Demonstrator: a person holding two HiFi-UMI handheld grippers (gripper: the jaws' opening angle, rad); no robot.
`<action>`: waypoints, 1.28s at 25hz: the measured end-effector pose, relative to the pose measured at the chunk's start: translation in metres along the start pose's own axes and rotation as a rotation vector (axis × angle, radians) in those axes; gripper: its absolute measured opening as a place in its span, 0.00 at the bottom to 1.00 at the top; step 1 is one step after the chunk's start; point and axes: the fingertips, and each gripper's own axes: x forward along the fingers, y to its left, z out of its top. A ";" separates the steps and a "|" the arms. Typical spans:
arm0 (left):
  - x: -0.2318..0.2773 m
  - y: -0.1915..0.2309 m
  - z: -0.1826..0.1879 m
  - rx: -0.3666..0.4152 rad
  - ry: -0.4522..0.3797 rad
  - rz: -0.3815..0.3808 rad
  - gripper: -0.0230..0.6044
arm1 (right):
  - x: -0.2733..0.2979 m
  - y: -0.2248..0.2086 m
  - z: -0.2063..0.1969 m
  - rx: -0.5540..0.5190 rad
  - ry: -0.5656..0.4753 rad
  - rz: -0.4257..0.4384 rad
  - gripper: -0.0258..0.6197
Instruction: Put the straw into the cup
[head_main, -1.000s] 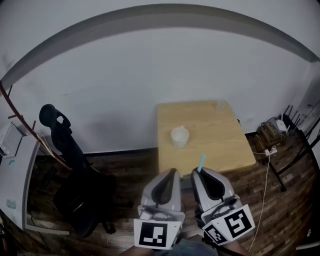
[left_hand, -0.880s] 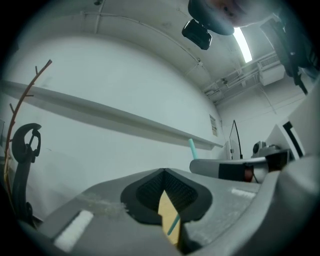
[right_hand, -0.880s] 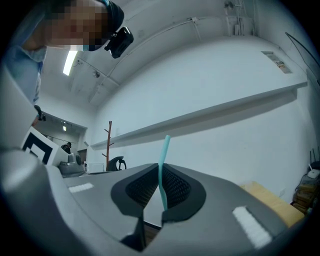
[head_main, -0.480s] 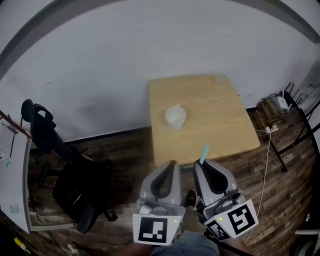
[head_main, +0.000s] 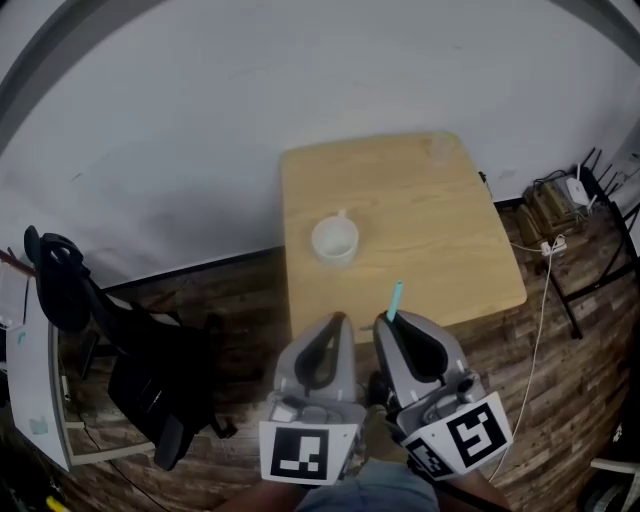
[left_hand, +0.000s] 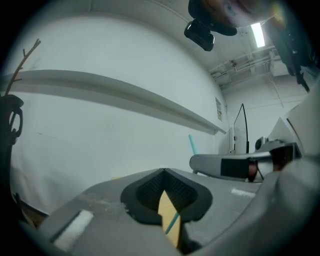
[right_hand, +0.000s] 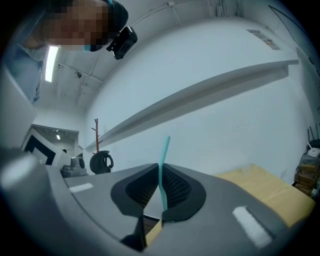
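Note:
A white cup (head_main: 334, 240) stands on the left part of a small wooden table (head_main: 440, 215). A teal straw (head_main: 394, 300) sticks up out of my right gripper (head_main: 392, 322), whose jaws are shut on it; in the right gripper view the straw (right_hand: 163, 167) rises between the black pads. My left gripper (head_main: 331, 325) is beside the right one, jaws shut with nothing in them. Both grippers hang over the floor just short of the table's near edge, apart from the cup. From the left gripper view the straw (left_hand: 192, 145) shows above the right gripper (left_hand: 230, 165).
A dark office chair (head_main: 150, 380) stands at the left on the wood floor. A coat stand (head_main: 55, 275) and a white cabinet edge (head_main: 30, 400) are at the far left. Cables and a power strip (head_main: 555, 225) lie right of the table. A white wall backs the table.
The view has shifted so the table and cup sit lower and nearer the grippers. Both grippers stay shut side by side, the straw still in the right one.

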 end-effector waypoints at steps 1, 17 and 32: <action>0.007 0.000 0.001 -0.002 0.002 0.008 0.06 | 0.004 -0.007 0.003 0.002 -0.002 0.007 0.09; 0.075 -0.004 0.077 0.093 -0.154 0.144 0.06 | 0.057 -0.060 0.080 -0.057 -0.121 0.182 0.09; 0.096 0.046 0.089 0.096 -0.175 0.240 0.06 | 0.114 -0.056 0.101 -0.083 -0.168 0.261 0.09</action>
